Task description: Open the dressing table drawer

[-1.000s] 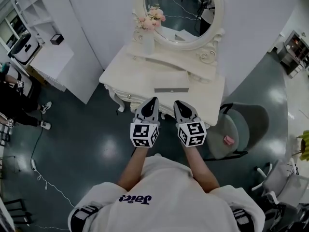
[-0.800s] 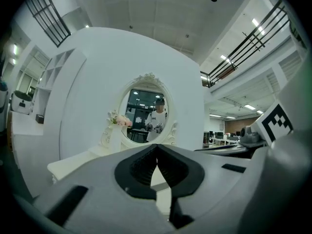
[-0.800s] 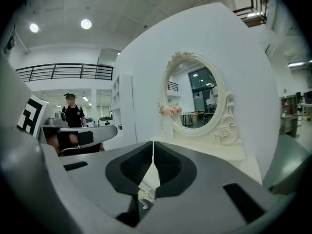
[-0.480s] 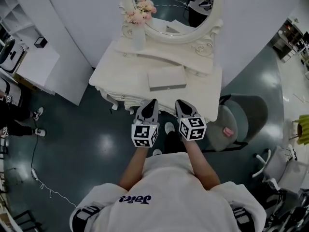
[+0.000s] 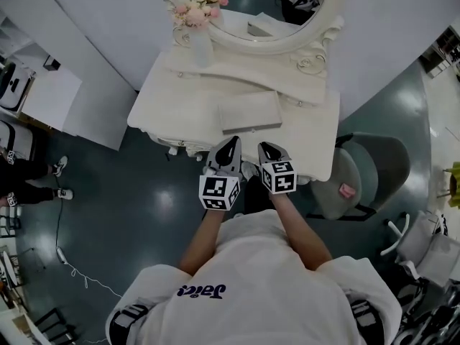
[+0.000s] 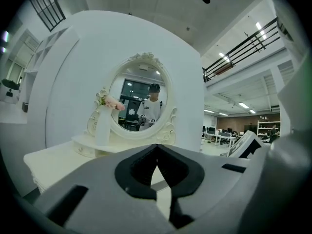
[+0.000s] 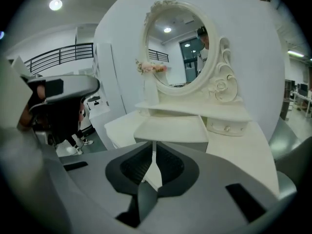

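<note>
At the near edge of the cream tabletop, the left gripper and right gripper have fingers pressed together; I think one pair should spread before reaching the drawer below.

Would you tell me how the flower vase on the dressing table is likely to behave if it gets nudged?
The vase looks tall and narrow, with flowers bunched on top, so it would probably tip rather than slide. Its smooth white surface suggests something hard, perhaps slippery and breakable.
</note>
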A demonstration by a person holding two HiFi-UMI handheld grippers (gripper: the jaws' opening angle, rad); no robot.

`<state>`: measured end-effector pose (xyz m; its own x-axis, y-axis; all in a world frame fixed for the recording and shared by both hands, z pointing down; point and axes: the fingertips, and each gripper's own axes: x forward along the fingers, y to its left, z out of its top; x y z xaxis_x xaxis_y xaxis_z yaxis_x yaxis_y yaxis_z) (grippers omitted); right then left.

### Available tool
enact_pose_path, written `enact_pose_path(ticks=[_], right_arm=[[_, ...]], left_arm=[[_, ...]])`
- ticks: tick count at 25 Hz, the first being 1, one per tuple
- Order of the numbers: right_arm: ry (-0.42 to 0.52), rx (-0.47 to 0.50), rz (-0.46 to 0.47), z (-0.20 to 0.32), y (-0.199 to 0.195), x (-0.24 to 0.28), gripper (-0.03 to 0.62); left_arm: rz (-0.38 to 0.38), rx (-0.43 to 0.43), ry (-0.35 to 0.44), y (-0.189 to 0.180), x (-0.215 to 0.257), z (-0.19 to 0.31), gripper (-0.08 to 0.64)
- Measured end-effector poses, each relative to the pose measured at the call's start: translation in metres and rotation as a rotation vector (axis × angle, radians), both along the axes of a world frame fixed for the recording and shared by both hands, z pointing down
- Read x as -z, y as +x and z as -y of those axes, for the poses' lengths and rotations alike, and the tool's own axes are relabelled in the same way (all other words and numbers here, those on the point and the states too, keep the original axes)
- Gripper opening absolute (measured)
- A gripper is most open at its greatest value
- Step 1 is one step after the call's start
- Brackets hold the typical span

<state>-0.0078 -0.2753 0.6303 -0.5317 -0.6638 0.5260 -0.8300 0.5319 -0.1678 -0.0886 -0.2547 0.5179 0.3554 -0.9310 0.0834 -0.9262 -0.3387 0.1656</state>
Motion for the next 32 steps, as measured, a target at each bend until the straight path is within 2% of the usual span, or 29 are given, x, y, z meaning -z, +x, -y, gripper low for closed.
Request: enact_pose_path(ticks=[4,7,13,18,27,30,32], right_arm=[[-0.08,0.023,-0.022,0.02,-0.009,-0.029,0.023],[-0.116,0.038,-0.044,0.036,-0.013,-0.047,0.079],[-0.19,0.053,-0.097,0.053,-0.018,-0.087,0.104],[-0.236,0.065,-0.097,0.063,-0.026,-0.106,0.127],[-0.285,0.032,-0.106,0.076,-0.028,-0.123,0.126],[-0.287,0.024,-0.107,0.078,-0.028,-0.123,0.077],[-0.288,0.025,-0.114,0.078,-0.028,-0.123,0.074]], left_arm=[[0.001,0.021,-0.036,-0.009,-0.014,0.026,0.015],[-0.006,0.029,-0.051,-0.014,-0.02,0.044,0.015],[-0.011,0.028,-0.085,-0.019,-0.034,0.069,0.015],[-0.01,0.032,-0.107,-0.024,-0.044,0.083,0.015],[0.004,0.046,-0.134,-0.033,-0.055,0.095,0.015],[0.003,0.046,-0.133,-0.036,-0.055,0.096,0.015],[0.001,0.047,-0.133,-0.037,-0.056,0.097,0.015]])
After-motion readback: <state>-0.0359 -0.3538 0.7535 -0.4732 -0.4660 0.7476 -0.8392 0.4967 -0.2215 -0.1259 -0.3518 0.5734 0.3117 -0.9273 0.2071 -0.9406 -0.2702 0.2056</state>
